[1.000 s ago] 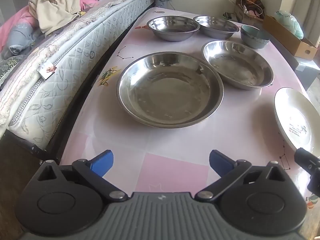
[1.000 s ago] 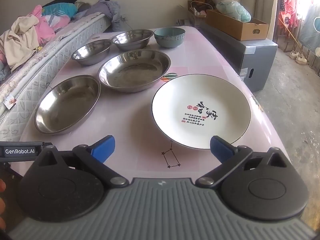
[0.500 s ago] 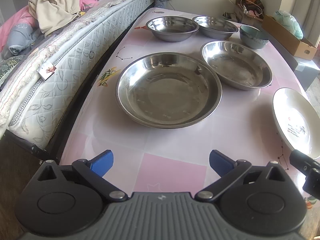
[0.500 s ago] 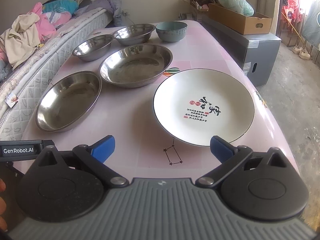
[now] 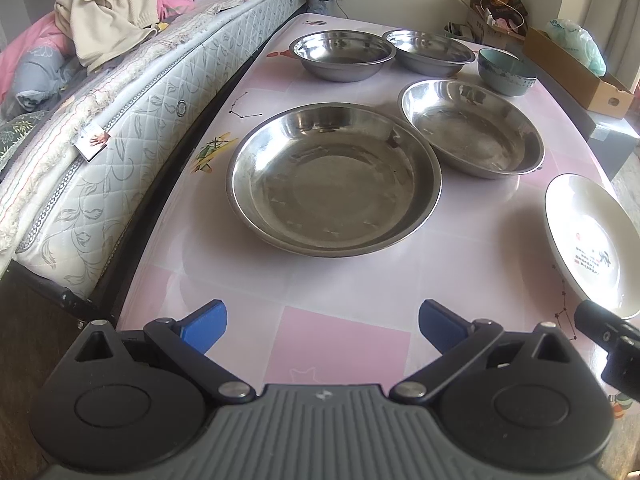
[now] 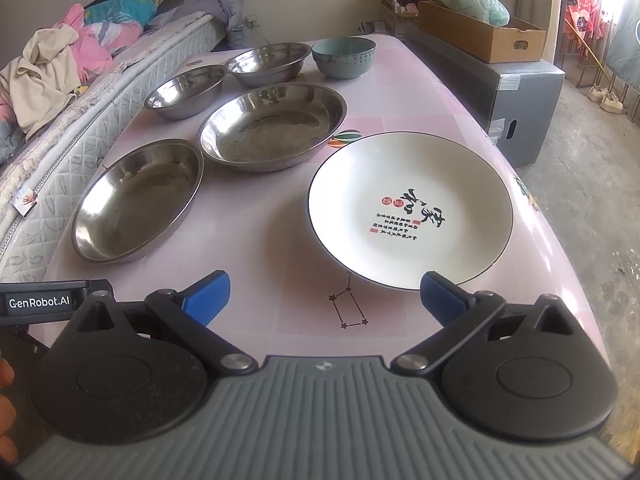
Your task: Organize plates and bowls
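A pink table (image 5: 340, 284) (image 6: 256, 240) holds the dishes. Two wide steel plates lie on it: the near one (image 5: 334, 178) (image 6: 136, 200) and a farther one (image 5: 472, 128) (image 6: 272, 126). Two steel bowls (image 5: 342, 54) (image 5: 428, 52) stand at the back, also in the right wrist view (image 6: 186, 90) (image 6: 268, 63). A teal bowl (image 5: 506, 72) (image 6: 343, 57) stands beside them. A white plate with red and black writing (image 6: 410, 210) (image 5: 592, 240) lies at the right. My left gripper (image 5: 322, 324) is open and empty, short of the near steel plate. My right gripper (image 6: 324, 296) is open and empty, at the white plate's near rim.
A mattress (image 5: 120, 120) with piled clothes (image 5: 108, 16) runs along the table's left edge. A grey cabinet (image 6: 516, 92) with a cardboard box (image 6: 480, 28) stands to the right. Bare floor (image 6: 592, 184) lies beyond the table's right edge.
My right gripper has moved forward, nearer the white plate's rim. My left gripper has shifted only slightly. Both stay open.
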A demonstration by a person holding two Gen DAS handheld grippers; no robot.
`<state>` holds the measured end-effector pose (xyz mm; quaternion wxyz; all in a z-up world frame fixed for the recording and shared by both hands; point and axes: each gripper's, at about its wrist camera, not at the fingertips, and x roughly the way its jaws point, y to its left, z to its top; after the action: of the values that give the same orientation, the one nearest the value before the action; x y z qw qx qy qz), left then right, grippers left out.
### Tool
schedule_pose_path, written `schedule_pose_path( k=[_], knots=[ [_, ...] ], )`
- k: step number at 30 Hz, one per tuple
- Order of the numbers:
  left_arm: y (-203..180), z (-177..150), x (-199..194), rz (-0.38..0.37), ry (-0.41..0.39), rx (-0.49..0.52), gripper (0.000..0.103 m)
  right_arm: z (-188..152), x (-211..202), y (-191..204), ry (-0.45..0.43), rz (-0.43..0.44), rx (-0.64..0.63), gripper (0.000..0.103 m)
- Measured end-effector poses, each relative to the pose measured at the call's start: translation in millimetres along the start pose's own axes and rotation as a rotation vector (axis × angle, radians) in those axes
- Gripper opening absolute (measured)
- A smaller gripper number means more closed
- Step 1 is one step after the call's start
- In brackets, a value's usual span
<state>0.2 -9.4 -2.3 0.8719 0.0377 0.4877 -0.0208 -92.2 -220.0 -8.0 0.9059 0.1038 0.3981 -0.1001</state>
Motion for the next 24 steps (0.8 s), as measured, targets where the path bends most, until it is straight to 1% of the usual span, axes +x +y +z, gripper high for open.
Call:
schedule_pose_path(
  k=[24],
  knots=[
    [-1.8,0.0,0.6,-0.001,0.002,0.0,0.103,1.2,0.4,-2.4,0.0,0.002,0.004,0.102]
  ],
)
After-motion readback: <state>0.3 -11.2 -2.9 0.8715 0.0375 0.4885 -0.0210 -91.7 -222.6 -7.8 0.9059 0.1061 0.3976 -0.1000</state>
